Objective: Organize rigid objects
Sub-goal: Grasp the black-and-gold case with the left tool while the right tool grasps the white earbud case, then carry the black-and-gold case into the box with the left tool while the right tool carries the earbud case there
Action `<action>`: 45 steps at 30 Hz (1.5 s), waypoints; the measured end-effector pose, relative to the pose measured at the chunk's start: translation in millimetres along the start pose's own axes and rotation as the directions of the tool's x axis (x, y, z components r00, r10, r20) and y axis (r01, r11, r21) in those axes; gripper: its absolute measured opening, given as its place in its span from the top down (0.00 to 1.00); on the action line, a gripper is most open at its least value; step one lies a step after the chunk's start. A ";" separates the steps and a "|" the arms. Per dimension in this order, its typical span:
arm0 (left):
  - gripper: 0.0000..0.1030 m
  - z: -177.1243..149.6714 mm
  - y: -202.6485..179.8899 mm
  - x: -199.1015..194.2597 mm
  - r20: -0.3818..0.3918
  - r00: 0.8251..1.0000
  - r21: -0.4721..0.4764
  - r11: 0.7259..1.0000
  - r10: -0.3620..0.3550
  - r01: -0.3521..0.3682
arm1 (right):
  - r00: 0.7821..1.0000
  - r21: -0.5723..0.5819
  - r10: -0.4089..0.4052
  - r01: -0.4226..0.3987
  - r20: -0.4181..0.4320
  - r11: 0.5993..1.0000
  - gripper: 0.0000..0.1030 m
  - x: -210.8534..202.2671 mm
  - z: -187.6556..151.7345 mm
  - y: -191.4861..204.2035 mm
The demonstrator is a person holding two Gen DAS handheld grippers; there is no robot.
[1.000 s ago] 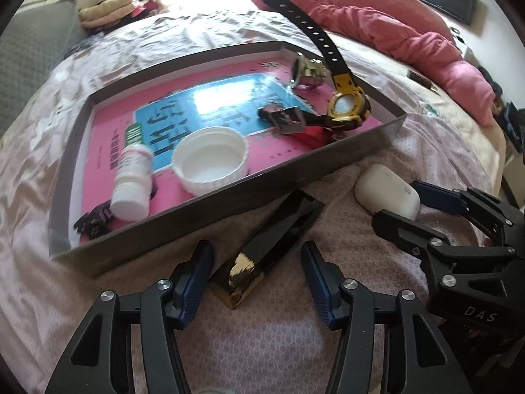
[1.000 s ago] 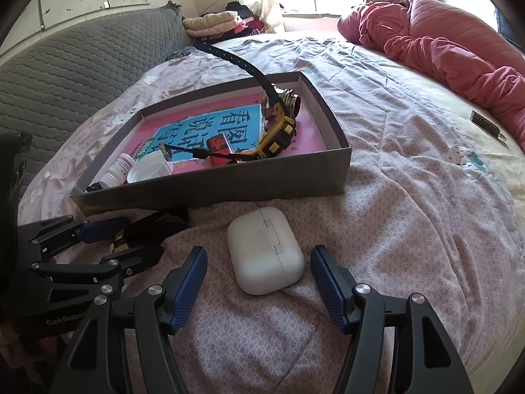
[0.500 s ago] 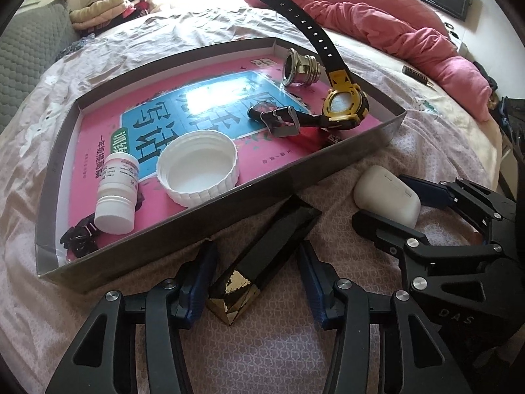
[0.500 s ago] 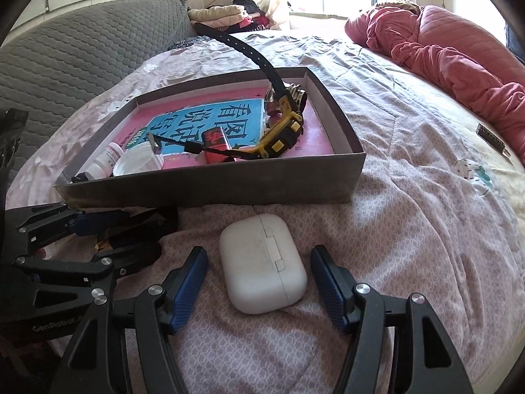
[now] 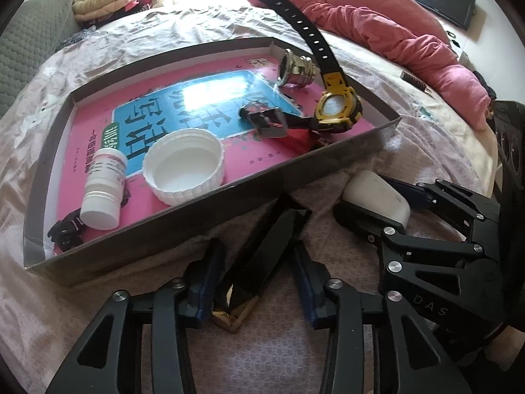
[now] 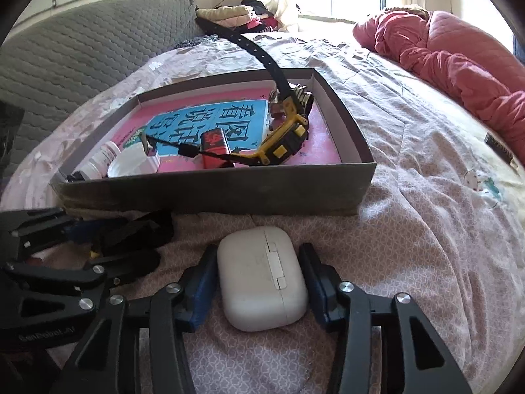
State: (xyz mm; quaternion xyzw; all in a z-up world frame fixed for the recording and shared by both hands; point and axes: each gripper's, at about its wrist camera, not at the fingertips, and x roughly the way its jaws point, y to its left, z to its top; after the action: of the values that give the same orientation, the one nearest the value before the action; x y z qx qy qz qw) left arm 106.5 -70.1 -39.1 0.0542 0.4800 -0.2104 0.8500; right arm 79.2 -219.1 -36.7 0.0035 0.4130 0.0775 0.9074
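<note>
My left gripper has just been closing around the glossy black bar; my right gripper closing around the smooth white earbud case, both at six o'clock of the cardboard tray.

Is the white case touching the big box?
Apart. The right wrist view shows a strip of pink bedsheet between the white case and the box wall.
</note>
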 end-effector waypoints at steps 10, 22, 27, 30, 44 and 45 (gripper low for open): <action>0.76 -6.0 -5.2 -10.4 0.035 0.999 -0.053 0.998 -0.031 0.033 | 0.995 0.102 0.089 -0.092 0.037 0.991 0.53 -8.7 3.8 -20.0; 0.79 -16.1 9.0 -49.4 0.118 0.992 -0.172 0.983 -0.039 0.059 | 0.974 0.170 0.187 -0.207 0.131 0.963 0.53 -30.4 4.2 -30.8; 0.79 -15.5 19.7 -72.0 0.161 0.987 -0.201 0.979 -0.010 0.043 | 0.954 0.171 0.216 -0.253 0.206 0.952 0.53 -43.3 7.2 -32.8; 0.79 -14.8 23.9 -79.7 0.172 0.985 -0.208 0.978 0.011 0.025 | 0.944 0.152 0.231 -0.270 0.234 0.951 0.53 -48.5 8.9 -30.6; 0.79 -8.7 28.7 -95.1 0.204 0.977 -0.216 0.976 0.068 -0.023 | 0.921 0.099 0.252 -0.292 0.297 0.951 0.53 -59.5 14.9 -22.0; 0.79 -7.2 30.3 -94.1 0.202 0.977 -0.218 0.976 0.072 -0.027 | 0.920 0.095 0.255 -0.294 0.298 0.951 0.53 -59.2 16.0 -20.9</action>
State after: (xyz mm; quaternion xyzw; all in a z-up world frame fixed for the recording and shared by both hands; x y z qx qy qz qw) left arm 70.8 -11.8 32.7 -0.0479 0.4064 -0.1407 0.9015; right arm 55.8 -247.3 16.7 0.1353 0.2790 0.1742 0.9346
